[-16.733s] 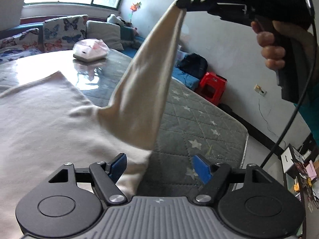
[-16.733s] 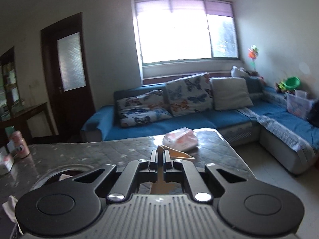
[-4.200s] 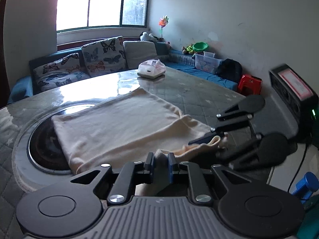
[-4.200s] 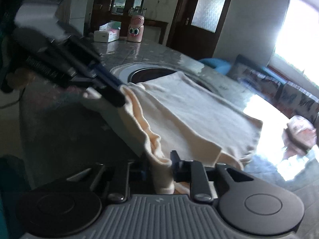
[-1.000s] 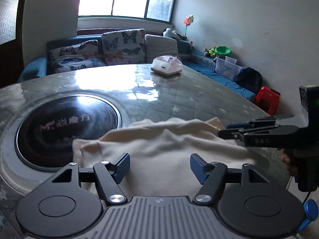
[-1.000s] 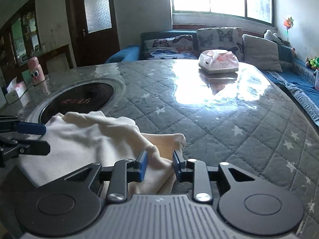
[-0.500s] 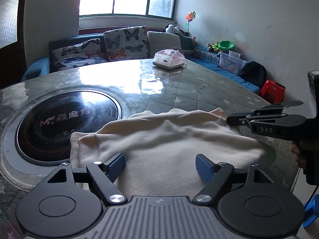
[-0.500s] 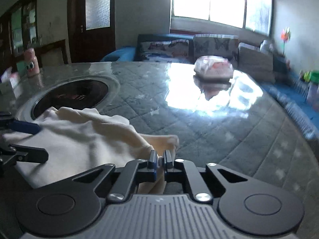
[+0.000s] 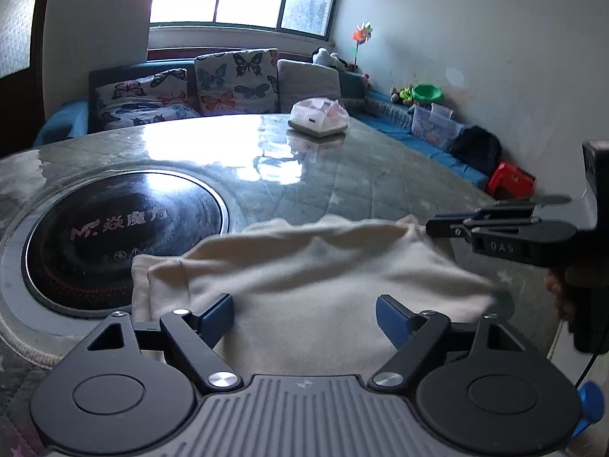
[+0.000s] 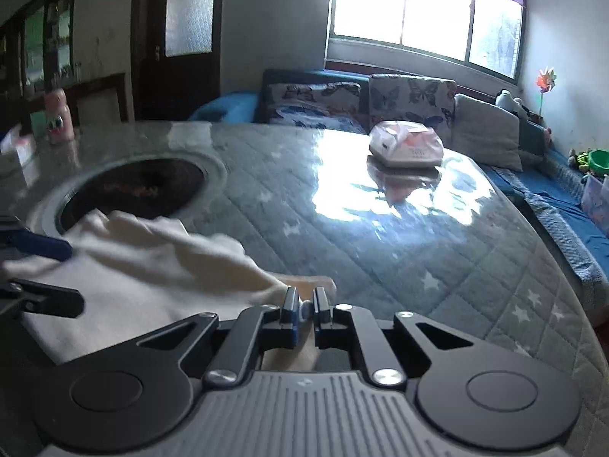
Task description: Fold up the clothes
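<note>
Left wrist view: left tongs (image 9: 304, 314) gape over the cream garment (image 9: 323, 278), while right tongs (image 10: 304, 310) pinch its corner, likely to shift the bundle on the tabletop (image 10: 380, 236).

Cream garment (image 9: 323, 274), grey star-quilted table cover (image 10: 437, 266) — butterfly-print cushions (image 9: 236, 80)

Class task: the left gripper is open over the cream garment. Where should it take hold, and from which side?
Probably the near-left corner of the cream garment, approached from the hob side. The layers end there in a free edge, opposite the corner the right gripper pinches. The left gripper hangs open above the middle.
</note>
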`<state>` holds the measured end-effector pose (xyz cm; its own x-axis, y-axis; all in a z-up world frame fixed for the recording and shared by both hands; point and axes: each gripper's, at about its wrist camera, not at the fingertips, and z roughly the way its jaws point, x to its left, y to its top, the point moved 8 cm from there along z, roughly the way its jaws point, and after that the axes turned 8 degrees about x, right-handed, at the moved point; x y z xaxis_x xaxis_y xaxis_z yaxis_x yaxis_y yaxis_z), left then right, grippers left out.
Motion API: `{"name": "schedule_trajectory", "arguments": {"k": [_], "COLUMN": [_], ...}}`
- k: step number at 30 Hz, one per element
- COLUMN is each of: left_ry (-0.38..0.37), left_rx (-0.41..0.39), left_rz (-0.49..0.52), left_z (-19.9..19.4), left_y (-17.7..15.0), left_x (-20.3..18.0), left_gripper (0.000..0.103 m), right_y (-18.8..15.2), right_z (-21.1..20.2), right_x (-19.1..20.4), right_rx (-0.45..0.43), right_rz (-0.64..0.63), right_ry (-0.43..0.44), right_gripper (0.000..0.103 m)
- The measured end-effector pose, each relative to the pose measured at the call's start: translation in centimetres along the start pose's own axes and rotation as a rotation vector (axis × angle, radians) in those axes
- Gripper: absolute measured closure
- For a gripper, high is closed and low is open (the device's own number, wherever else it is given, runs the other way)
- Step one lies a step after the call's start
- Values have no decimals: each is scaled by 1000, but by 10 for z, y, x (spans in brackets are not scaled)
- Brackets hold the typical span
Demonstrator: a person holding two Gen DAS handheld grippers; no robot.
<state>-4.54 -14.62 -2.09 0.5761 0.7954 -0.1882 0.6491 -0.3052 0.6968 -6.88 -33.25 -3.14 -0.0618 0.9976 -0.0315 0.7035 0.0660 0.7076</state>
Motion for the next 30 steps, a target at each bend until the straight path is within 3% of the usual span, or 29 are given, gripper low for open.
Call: {"name": "schedule_trajectory", "arguments": {"k": [5, 13, 22, 30], "left_ry": [-31, -18, 8, 10], "left_rx": [12, 53, 59, 62], "left_rz": [-62, -127, -133, -133], "left_z": [9, 38, 49, 48], "left_y": [16, 31, 35, 35], "left_x": [17, 39, 45, 46], "left_gripper": [39, 49, 49, 48], "right_y": [12, 17, 29, 28], "right_z": [8, 37, 27, 49], "right_x": [19, 36, 50, 67], "right_rx": [3, 47, 38, 63], "right_rz": [2, -7, -44, -48], "right_ry": [114, 139, 159, 150], "right_gripper": [96, 97, 94, 94]}}
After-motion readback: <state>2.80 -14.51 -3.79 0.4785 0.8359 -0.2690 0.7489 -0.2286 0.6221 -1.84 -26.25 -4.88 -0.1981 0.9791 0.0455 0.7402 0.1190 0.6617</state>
